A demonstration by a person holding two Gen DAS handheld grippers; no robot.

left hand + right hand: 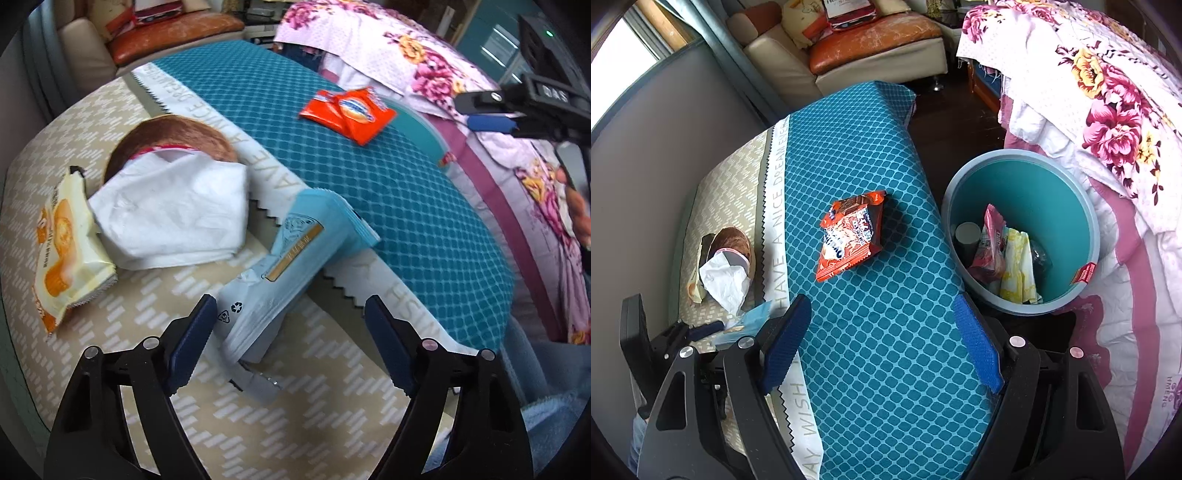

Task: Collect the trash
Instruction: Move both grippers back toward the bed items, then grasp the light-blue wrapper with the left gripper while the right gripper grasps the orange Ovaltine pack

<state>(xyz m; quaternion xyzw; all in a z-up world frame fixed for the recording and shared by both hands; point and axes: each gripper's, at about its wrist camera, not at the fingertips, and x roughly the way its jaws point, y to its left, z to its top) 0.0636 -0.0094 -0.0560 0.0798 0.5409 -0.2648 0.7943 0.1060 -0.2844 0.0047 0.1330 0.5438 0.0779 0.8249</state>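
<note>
My left gripper (290,325) is open, its jaws on either side of the near end of a light blue wrapper (284,266) lying across the cloth's zigzag seam. Beyond it lie a crumpled white tissue (173,218) on a brown round thing (173,138), a yellow snack wrapper (66,254), and an orange wrapper (349,110). My right gripper (882,332) is open and empty above the teal cloth, the orange wrapper (849,234) ahead of it. A teal bin (1056,184) to the right holds several wrappers. The left gripper (701,328) shows at the lower left.
The table (886,369) has a teal and beige cloth. A floral bedspread (1108,110) lies right of the bin. A beige sofa (871,55) with an orange cushion stands at the back. The right gripper (491,107) shows at the left wrist view's right edge.
</note>
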